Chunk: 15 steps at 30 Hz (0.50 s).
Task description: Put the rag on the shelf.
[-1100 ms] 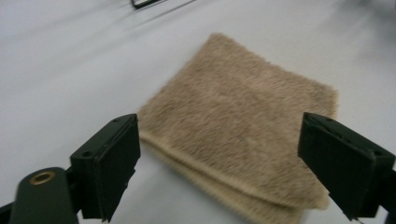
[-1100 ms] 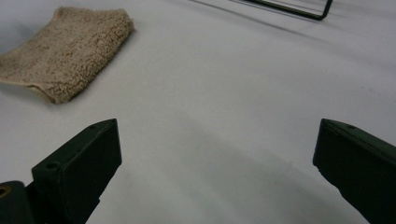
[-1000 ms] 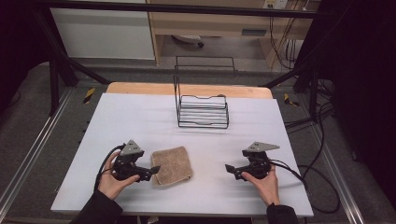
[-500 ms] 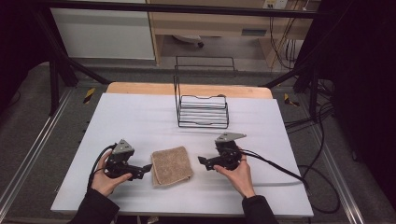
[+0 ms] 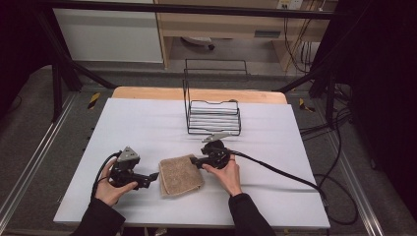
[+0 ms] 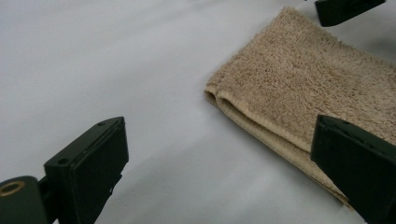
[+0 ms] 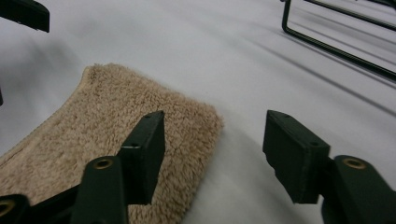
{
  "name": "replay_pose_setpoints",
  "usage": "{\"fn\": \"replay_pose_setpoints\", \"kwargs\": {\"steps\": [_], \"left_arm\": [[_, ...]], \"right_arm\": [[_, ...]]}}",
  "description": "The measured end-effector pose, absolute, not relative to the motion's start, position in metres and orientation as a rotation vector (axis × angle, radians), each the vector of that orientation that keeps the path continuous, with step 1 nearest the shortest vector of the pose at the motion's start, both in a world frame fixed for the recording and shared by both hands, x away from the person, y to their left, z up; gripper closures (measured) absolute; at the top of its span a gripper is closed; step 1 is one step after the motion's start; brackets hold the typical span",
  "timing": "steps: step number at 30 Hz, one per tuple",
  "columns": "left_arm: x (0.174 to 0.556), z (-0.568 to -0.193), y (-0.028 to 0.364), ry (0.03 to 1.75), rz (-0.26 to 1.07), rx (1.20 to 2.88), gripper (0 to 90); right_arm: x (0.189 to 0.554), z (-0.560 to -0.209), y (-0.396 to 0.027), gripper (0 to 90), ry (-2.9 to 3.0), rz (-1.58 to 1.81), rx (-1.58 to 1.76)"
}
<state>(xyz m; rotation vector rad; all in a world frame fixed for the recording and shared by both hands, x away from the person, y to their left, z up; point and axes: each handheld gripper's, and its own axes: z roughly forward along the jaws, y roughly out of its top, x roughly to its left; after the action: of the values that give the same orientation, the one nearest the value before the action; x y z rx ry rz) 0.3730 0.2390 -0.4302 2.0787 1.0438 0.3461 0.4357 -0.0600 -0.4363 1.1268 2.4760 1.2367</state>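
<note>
Beige terry towel (image 5: 180,174), folded flat, between 2 released tools: left tool (image 5: 153,176) wide, right tool (image 5: 193,161) just narrowing, 1 jaw over its corner

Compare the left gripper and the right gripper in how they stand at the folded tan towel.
The right gripper is at the towel's far right corner, its jaws just closing, one jaw over the cloth; the left gripper sits at the towel's left edge, with the fold's edge between its jaws. The left gripper's jaws gape wider than the right gripper's. Both are hand-held, low over the white table, and neither grips the towel yet.
</note>
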Motion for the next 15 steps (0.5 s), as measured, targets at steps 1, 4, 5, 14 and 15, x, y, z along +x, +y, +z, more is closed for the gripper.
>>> {"fn": "replay_pose_setpoints", "kwargs": {"steps": [1,4,5,14,15], "left_arm": [[0.373,-0.430,0.239,1.044,0.347,2.078,4.3],[0.373,-0.430,0.240,1.042,0.345,2.078,4.6],[0.373,-0.430,0.240,1.043,0.344,2.078,4.7],[0.374,-0.430,0.240,1.052,0.340,2.074,5.7],[0.374,-0.430,0.240,1.052,0.336,2.071,5.8]], "right_arm": [[0.436,-0.437,-0.058,45.9,2.477,1.244,1.131],[0.439,-0.439,-0.052,52.9,2.487,1.222,1.145],[0.440,-0.441,-0.051,54.8,2.494,1.211,1.147],[0.441,-0.448,-0.047,75.4,2.538,1.185,1.211],[0.441,-0.448,-0.047,79.1,2.536,1.182,1.214]]}}
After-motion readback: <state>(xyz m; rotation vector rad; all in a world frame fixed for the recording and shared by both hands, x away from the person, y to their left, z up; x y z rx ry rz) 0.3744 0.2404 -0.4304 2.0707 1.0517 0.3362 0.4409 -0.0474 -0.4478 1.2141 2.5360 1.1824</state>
